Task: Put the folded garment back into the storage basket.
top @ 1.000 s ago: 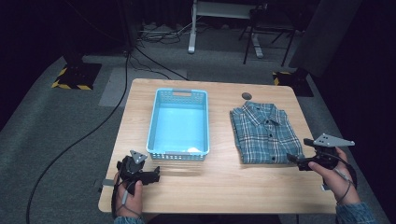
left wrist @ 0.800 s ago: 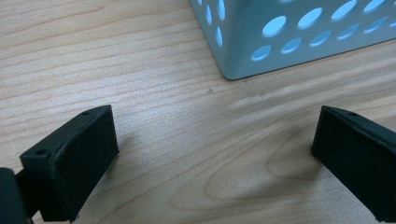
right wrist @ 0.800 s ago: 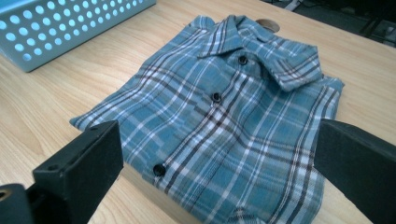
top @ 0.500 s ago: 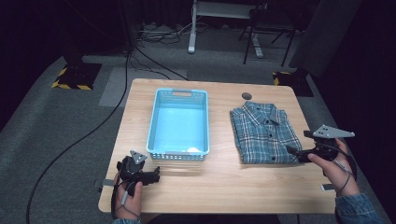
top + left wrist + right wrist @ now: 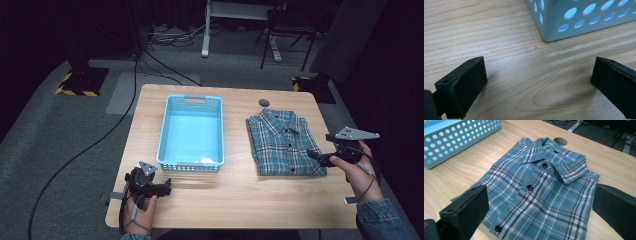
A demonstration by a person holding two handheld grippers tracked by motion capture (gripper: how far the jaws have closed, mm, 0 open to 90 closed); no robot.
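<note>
High view: wooden table (image 5: 235, 200); light blue perforated basket (image 5: 192, 131) left of centre; folded blue plaid shirt (image 5: 283, 142) right of centre, collar toward the far edge. Left gripper (image 5: 162, 188) near the basket's front left corner. Right gripper (image 5: 311, 154) at the shirt's right front corner, possibly touching the cloth; too small to tell.

Left gripper view: jaws wide apart over bare wood; basket corner ahead, nothing between them.

Right gripper view: jaws spread wide, flanking the shirt's near hem, holding nothing.
</note>
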